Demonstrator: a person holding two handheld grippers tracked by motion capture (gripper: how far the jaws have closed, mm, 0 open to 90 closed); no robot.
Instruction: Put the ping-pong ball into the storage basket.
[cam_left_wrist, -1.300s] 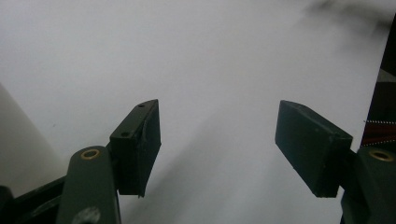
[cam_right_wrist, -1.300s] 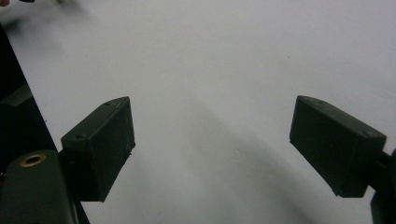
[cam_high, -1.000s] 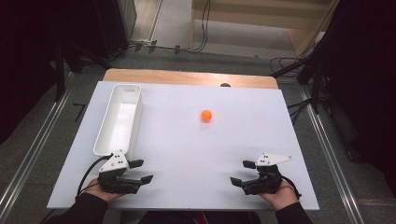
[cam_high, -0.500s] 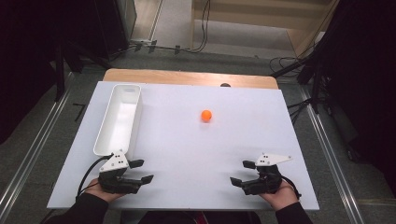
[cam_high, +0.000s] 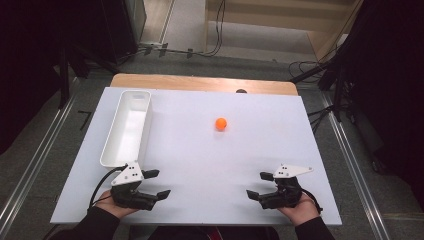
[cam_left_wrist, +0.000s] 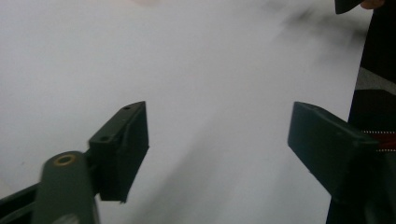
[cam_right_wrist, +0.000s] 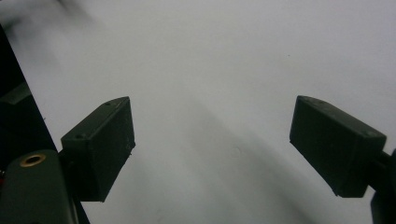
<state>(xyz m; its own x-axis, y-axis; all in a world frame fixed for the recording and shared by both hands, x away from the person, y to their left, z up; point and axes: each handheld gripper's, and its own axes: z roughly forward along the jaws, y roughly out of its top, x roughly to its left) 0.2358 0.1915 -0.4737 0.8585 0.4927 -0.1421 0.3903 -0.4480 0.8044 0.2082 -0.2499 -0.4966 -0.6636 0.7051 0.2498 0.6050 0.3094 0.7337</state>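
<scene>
A small orange ball (cam_high: 221, 123) lies on the white table (cam_high: 200, 160), right of centre and toward the far side. A long white tray (cam_high: 127, 127) stands along the left side, nothing visible inside it. My left gripper (cam_high: 156, 183) rests near the front left edge, held in a hand, its jaws open and pointing right over bare table (cam_left_wrist: 215, 126). At the front right my right gripper (cam_high: 259, 185) is open too, jaws pointing left with only white surface (cam_right_wrist: 212, 130) between them. Both grippers are far from the ball.
A wooden strip (cam_high: 200, 83) borders the table's far edge. Metal rails (cam_high: 350, 150) run along both sides on the floor, with cables and dark stands beyond. The table's front edge shows dark in the left gripper view (cam_left_wrist: 373, 93).
</scene>
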